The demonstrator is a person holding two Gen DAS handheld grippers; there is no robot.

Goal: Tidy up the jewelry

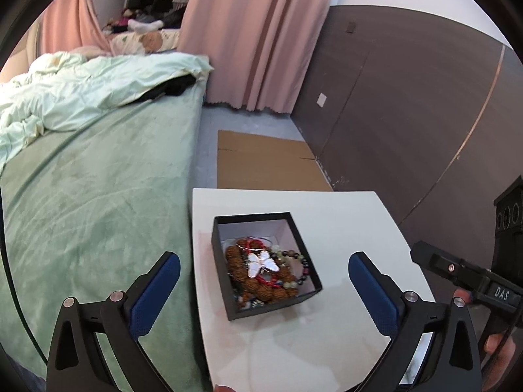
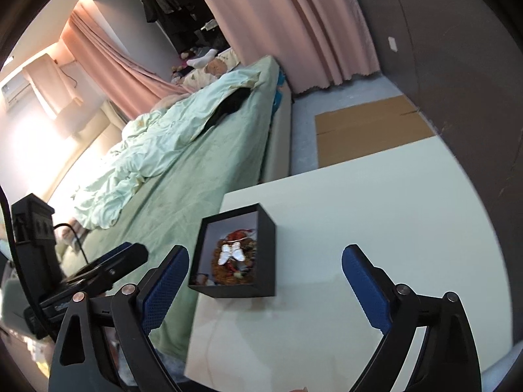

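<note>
My left gripper (image 1: 264,289) hangs over the white counter (image 1: 343,215) with its jaws spread wide and nothing between the blue pads (image 1: 157,294); they grasp nothing. My right gripper (image 2: 265,285) is likewise released, its jaws wide apart and clear of everything. The black box (image 1: 225,263) sits on the counter near the edge that runs along the bed (image 1: 98,196). From the left view it lies ahead between my jaws; from the right view it is towards the left pad, not touching it. Inside the box lies the jewelry: a white butterfly pendant (image 1: 263,263) on top of brown bead strings (image 1: 235,258), with a red cord (image 1: 253,245) and a bracelet (image 1: 302,264) of dark and pale beads beside them. On the floor past the counter lies flat cardboard (image 1: 261,160), with a pink curtain (image 1: 261,32) behind.
</note>
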